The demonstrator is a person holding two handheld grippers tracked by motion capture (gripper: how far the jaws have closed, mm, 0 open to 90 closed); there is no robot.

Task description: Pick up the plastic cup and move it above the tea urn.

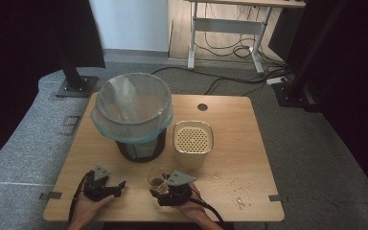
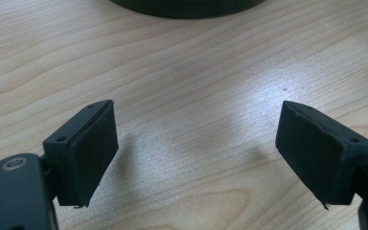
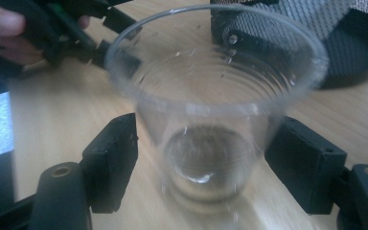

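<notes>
Near the front edge of the table, the left gripper is resting low with its jaws wide open and nothing between them. Beside it, the right gripper is reaching around a clear plastic cup, which is standing upright near the middle of the front edge. Its jaws are sitting on both sides of the cup, not squeezing it yet. This looks like the grabbing step. Next the jaws need to close gently, so the thin cup is not getting squashed. Farther back are standing a cream strainer box and a bin with a bag.
</notes>
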